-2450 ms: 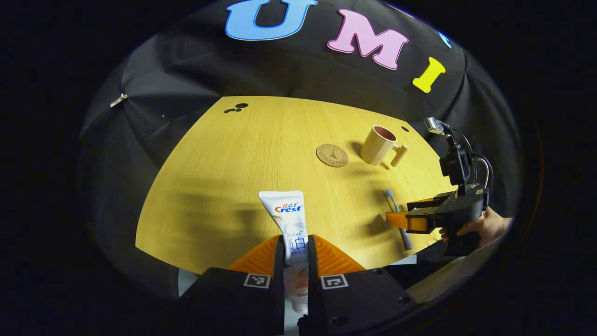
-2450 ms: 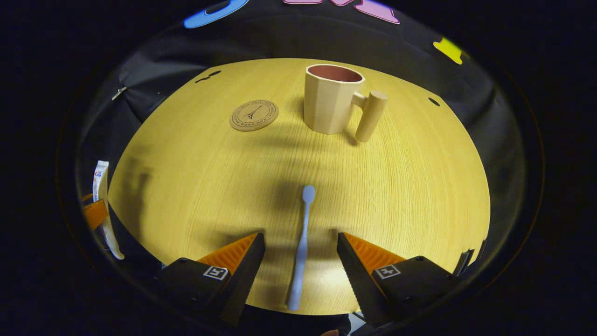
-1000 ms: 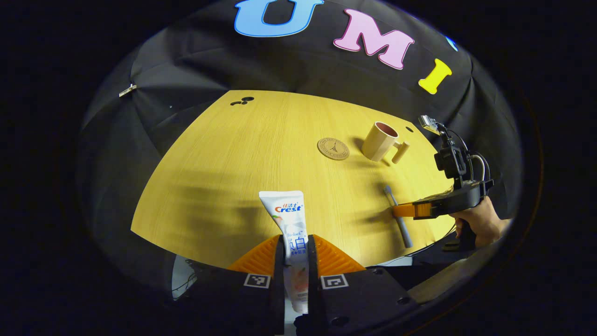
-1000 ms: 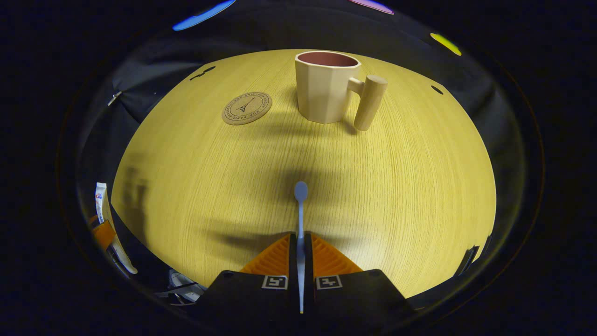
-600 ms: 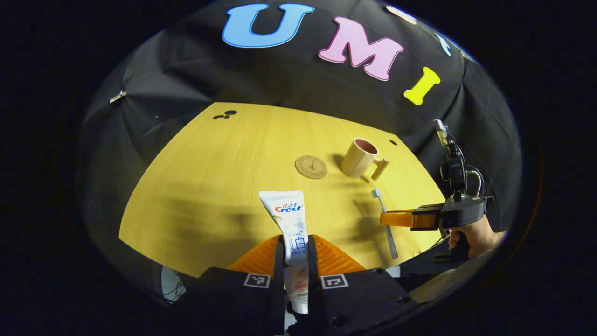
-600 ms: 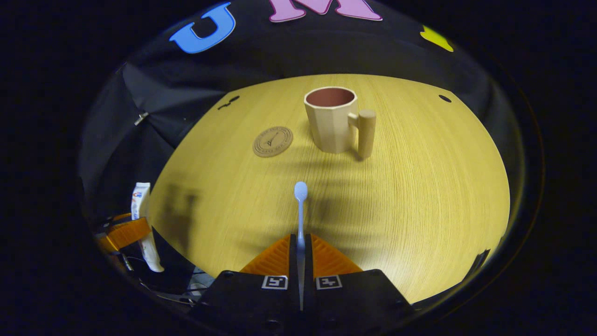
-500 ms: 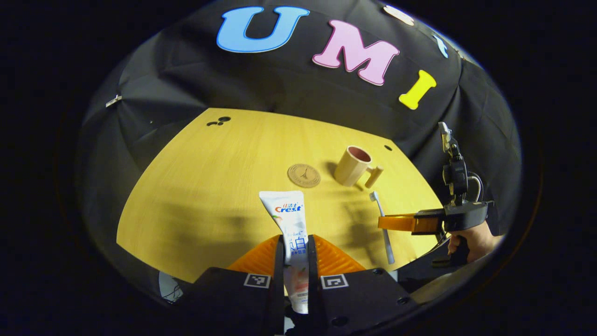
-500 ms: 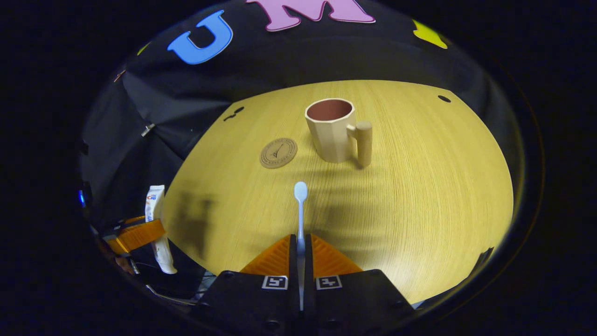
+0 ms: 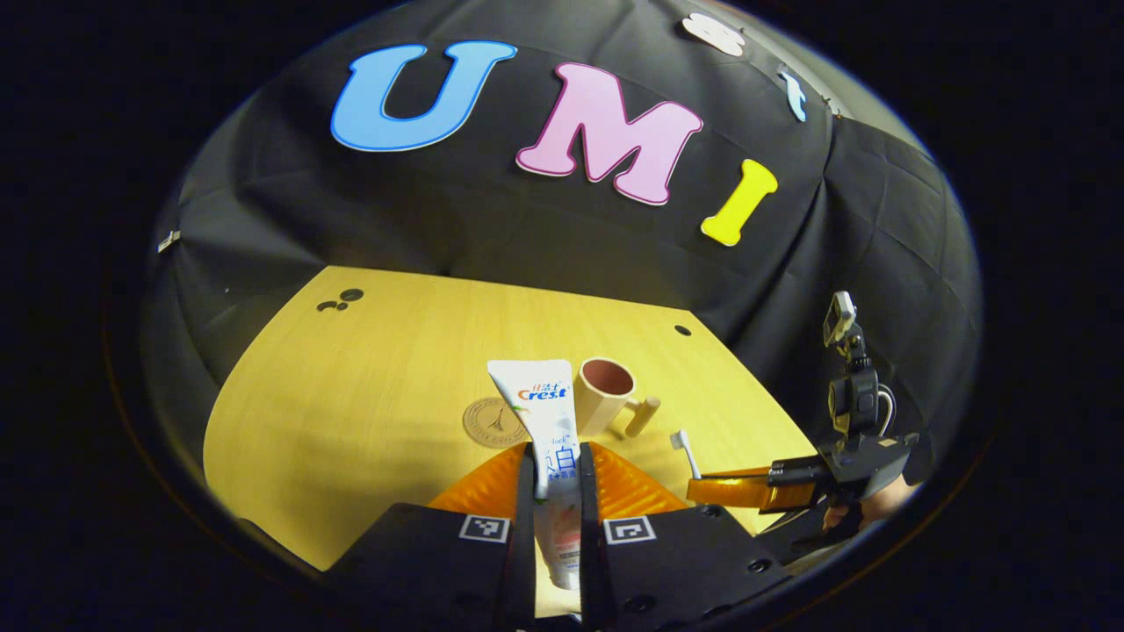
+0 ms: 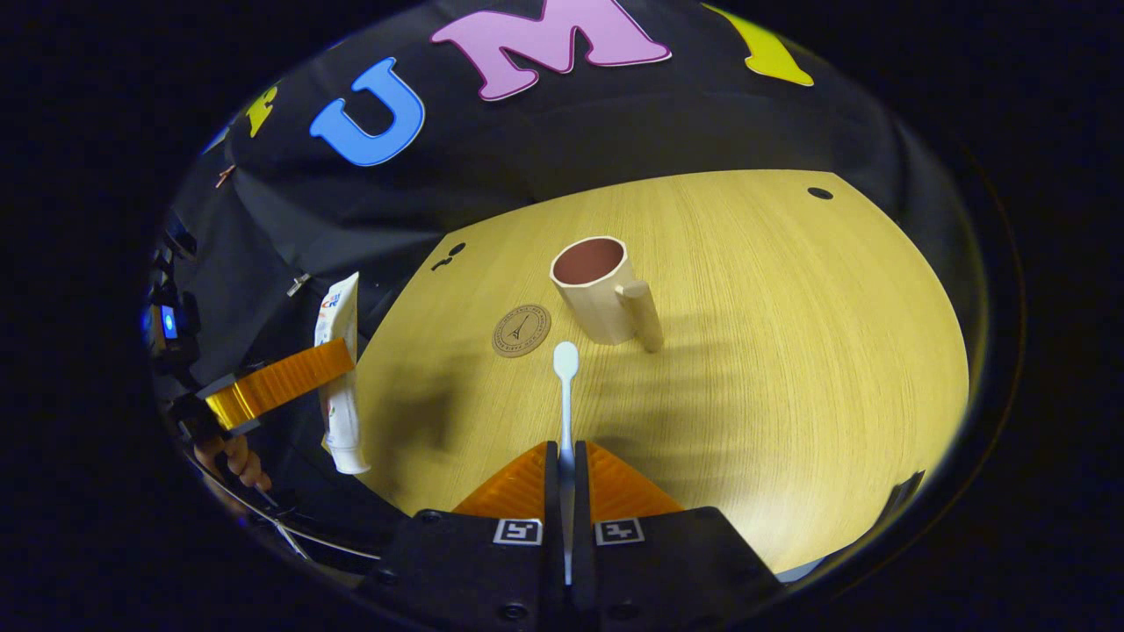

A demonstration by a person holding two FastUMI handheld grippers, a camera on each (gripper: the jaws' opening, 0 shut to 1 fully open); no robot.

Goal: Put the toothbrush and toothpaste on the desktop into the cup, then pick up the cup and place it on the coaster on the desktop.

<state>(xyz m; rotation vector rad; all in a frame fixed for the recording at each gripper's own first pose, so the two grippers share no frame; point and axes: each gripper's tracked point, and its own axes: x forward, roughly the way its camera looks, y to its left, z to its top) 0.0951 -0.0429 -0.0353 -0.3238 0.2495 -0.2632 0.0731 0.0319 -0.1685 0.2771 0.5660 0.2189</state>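
My left gripper (image 9: 557, 461) is shut on the white toothpaste tube (image 9: 537, 404), held up over the near part of the wooden desktop (image 9: 369, 386). My right gripper (image 10: 565, 456) is shut on the pale blue toothbrush (image 10: 565, 386), head pointing forward, also lifted off the desk. The beige cup (image 10: 597, 285) with a peg handle stands upright and empty at mid-desk, beyond both grippers. The round cork coaster (image 10: 521, 330) lies just left of the cup. In the left gripper view the right gripper (image 9: 702, 487) holds the toothbrush (image 9: 681, 448) at the lower right. In the right gripper view the left gripper (image 10: 338, 360) holds the toothpaste tube (image 10: 338, 369) at the far left.
Black cloth walls close the desk at the back and sides. Small dark holes (image 9: 338, 300) mark the far left corner, and a single hole (image 10: 819, 193) marks the far right of the desktop. A hand (image 10: 233, 456) holds the left gripper's grip.
The right gripper shut on the toothbrush and lifted it off the desk. Both grippers have risen and tilted, so the cup and coaster now look smaller and farther below.
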